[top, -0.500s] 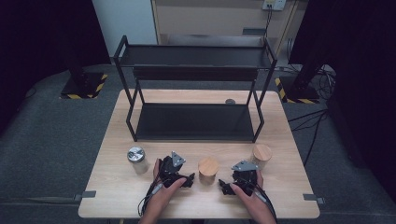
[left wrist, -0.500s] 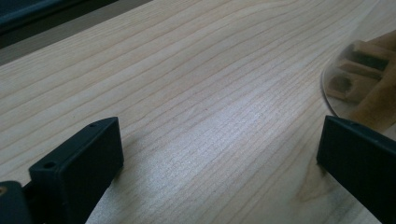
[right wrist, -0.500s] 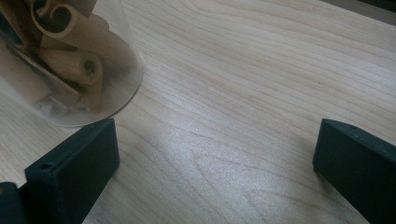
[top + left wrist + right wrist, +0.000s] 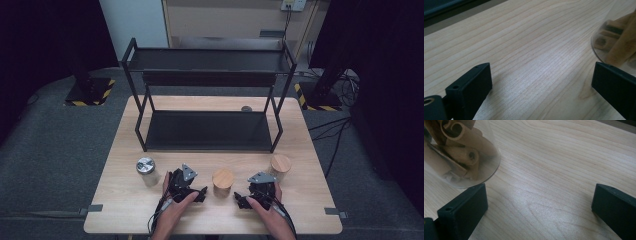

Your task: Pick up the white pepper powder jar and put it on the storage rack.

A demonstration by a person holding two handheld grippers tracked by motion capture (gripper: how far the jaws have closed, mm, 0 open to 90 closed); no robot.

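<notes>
While both hands rest at the near edge of the table (image 4: pixel 310 200), the left gripper (image 4: pixel 200 192) and right gripper (image 4: pixel 240 200) sit low on the wood, tips turned inward toward each other. Between them, just beyond the tips: a glass jar with a wooden lid (image 4: pixel 223 178).

Left gripper view: jaws spread wide, bare tabletop between them, nothing held. Jar wall (image 4: pixel 616 37) shows at the right edge, just past the right-hand jaw; contact can't be judged.

Right gripper view: jaws equally wide apart, bare wood between them, nothing held. Same jar (image 4: pixel 459 152) sits at upper left, cinnamon sticks (image 4: pixel 461 137) visible through the glass. Its base is just beyond the left-hand jaw tip, outside the gap.

A little farther out, right of the right hand (image 4: pixel 267 207): second wooden-lidded jar (image 4: pixel 280 165), upright. Left of the left hand (image 4: pixel 172 205): metal-lidded jar (image 4: pixel 145 167), upright. All three jars stand in a loose row on the near half of the table.

Behind them: black two-tier rack (image 4: pixel 207 90), both shelves bare. A small dark round object (image 4: pixel 246 108) lies on the table by the rack's rear right leg; too small to identify.
</notes>
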